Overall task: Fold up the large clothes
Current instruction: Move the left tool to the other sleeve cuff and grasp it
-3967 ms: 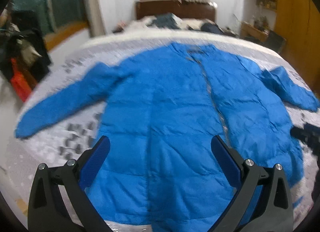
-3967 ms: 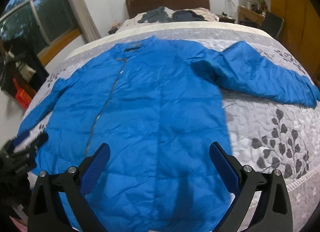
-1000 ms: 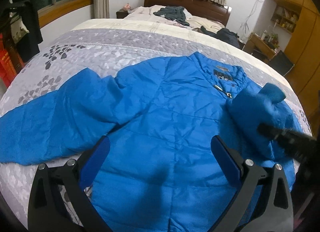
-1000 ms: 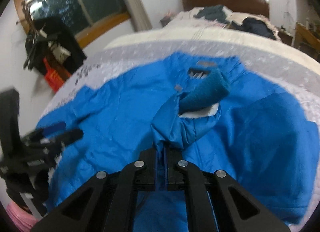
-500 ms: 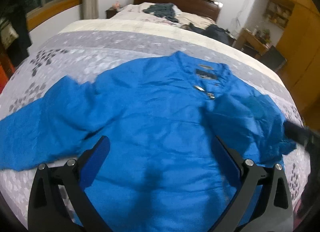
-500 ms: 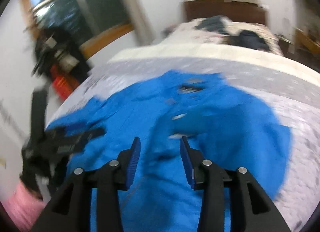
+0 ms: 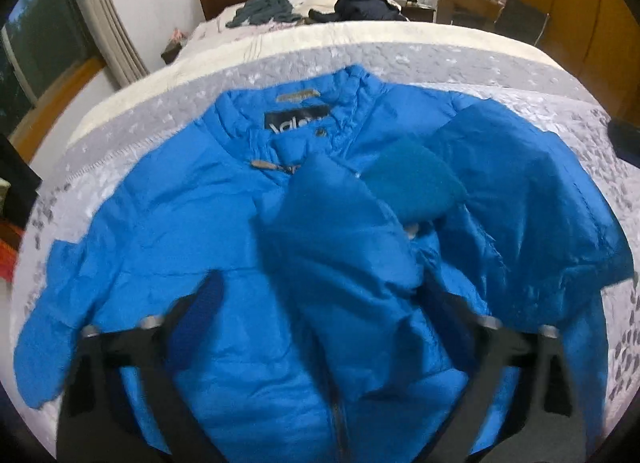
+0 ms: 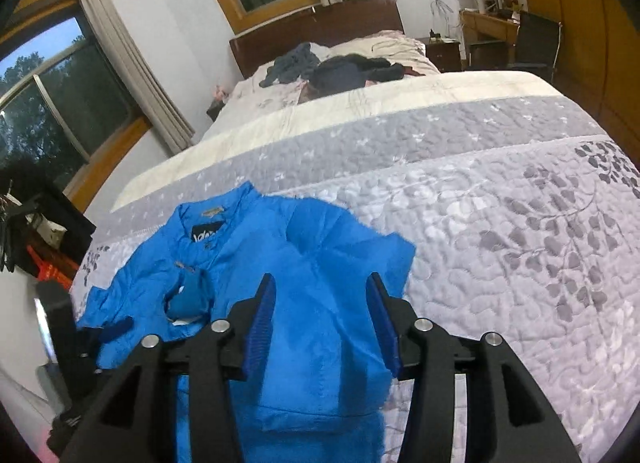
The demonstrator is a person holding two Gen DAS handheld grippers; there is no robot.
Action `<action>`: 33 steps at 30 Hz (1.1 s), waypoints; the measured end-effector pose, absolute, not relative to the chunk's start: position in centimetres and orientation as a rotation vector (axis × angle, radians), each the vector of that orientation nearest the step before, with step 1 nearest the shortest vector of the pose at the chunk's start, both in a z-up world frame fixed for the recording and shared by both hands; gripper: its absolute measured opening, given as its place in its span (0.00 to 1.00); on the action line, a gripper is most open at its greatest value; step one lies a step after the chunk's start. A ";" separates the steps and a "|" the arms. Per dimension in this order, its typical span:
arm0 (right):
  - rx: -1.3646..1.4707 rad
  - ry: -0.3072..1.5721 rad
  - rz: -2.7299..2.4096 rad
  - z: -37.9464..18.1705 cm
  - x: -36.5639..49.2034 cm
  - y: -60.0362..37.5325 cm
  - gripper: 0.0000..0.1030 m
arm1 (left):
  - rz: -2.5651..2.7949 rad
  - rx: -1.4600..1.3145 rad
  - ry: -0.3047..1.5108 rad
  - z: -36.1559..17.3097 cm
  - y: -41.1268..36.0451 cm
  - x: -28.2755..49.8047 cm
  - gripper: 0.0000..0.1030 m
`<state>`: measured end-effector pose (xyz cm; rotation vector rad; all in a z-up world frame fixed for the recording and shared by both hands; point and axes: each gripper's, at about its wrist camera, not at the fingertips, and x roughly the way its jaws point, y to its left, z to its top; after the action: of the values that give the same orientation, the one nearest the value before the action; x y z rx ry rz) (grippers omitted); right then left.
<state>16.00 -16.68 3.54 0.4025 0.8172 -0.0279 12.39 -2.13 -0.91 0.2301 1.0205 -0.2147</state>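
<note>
Jacket: blue jacket (image 7: 192, 223) flat on the quilt (image 8: 500, 223), right sleeve (image 7: 352, 247) lying across its chest.
Left gripper (image 7: 320, 303): jaws wide apart, empty.
Right gripper (image 8: 322, 319): jaws parted, holding nothing.

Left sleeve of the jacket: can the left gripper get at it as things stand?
Probably yes. The left sleeve lies flat on the quilt, uncovered, and the left gripper is open above the jacket beside it.

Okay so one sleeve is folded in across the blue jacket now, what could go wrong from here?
Two risks. The folded sleeve lies bunched, its cuff lumped near the collar, so folding over it may trap a bulge. The other sleeve is spread toward the quilt edge; the open left gripper could drag the puffy jacket askew when lifting it. The right gripper is open, holding nothing.
</note>
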 end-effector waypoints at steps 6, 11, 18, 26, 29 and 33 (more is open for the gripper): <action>0.390 0.839 -0.033 3.0 16.6 -16.4 0.47 | -0.290 0.039 1.020 0.7 1.4 13.0 0.22; 0.422 0.913 0.157 1.4 17.8 -14.4 0.47 | -0.269 -0.066 0.930 3.1 6.1 12.5 0.16; 0.476 1.073 0.223 -3.1 20.1 -12.7 0.46 | -0.167 -0.171 0.993 -0.1 12.5 13.3 0.20; 0.449 1.084 0.213 -3.9 20.4 -11.8 0.47 | -0.135 -0.292 1.018 -1.3 17.8 12.3 0.38; 0.452 1.075 0.209 -3.4 20.0 -11.9 0.49 | -0.137 -0.306 0.979 0.2 19.2 10.9 0.51; 0.432 1.045 0.211 -2.0 19.4 -11.3 0.49 | -0.076 -0.293 0.890 3.0 21.6 9.4 0.57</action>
<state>19.43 -11.34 -1.97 0.4323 1.0450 0.2114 9.36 21.56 2.97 -0.2926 0.8896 -0.0761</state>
